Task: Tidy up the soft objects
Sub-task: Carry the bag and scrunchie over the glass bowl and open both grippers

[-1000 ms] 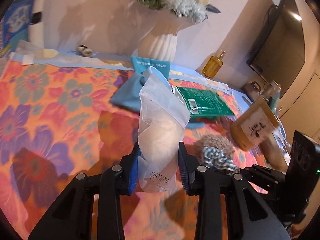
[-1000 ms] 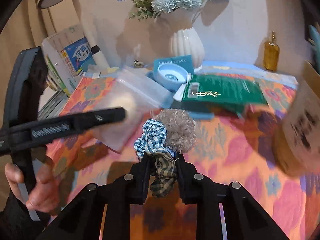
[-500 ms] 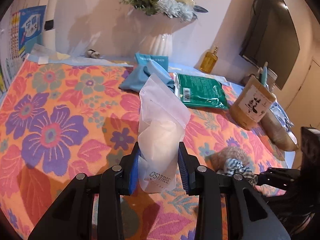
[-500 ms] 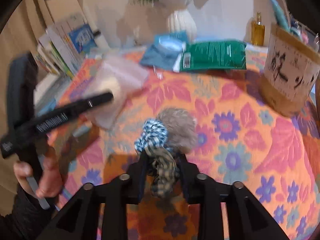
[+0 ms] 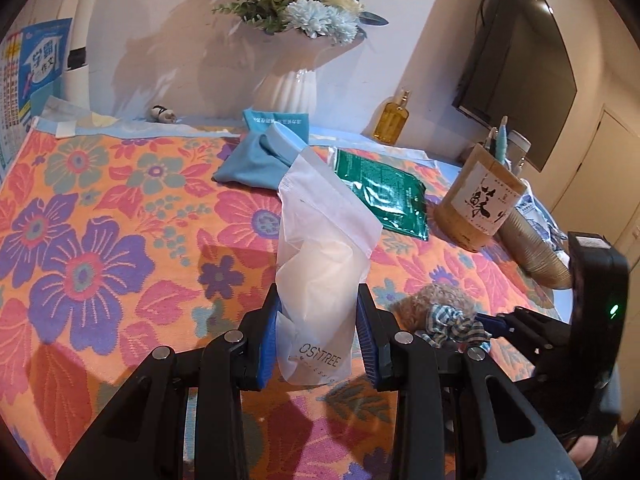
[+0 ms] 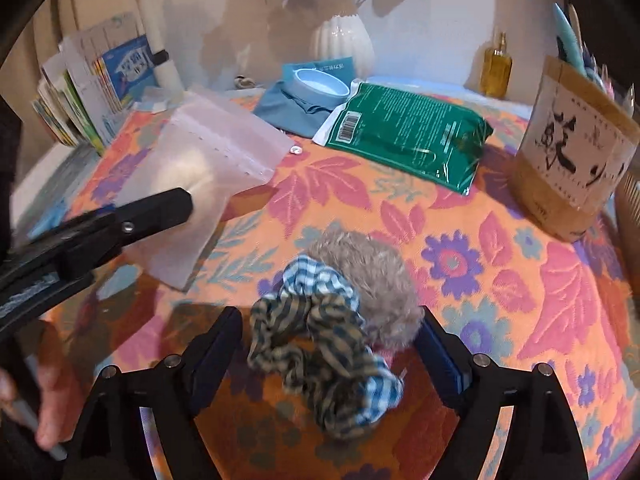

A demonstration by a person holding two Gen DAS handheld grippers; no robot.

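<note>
My left gripper [image 5: 317,338] is shut on a frosted white zip pouch [image 5: 320,268] and holds it upright above the floral cloth; the pouch also shows in the right wrist view [image 6: 200,184]. My right gripper [image 6: 328,356] is open, its jaws spread wide either side of a bunch of soft scrunchies [image 6: 340,320]: a fuzzy grey-brown one, a blue checked one and an olive striped one. The bunch lies on the cloth between the jaws. In the left wrist view the scrunchies [image 5: 440,312] sit just right of the pouch.
On the floral cloth [image 5: 100,240] lie a green packet [image 6: 404,132] and a blue cloth with a round tin [image 6: 316,88]. A white vase [image 5: 288,84], an amber bottle [image 5: 394,122], a paper-wrapped holder [image 6: 572,152] and books [image 6: 100,80] stand around the edges.
My right gripper has opened and let go of the scrunchies, which now rest on the cloth. Both grippers have drawn back toward the near side. The left still holds the pouch.
</note>
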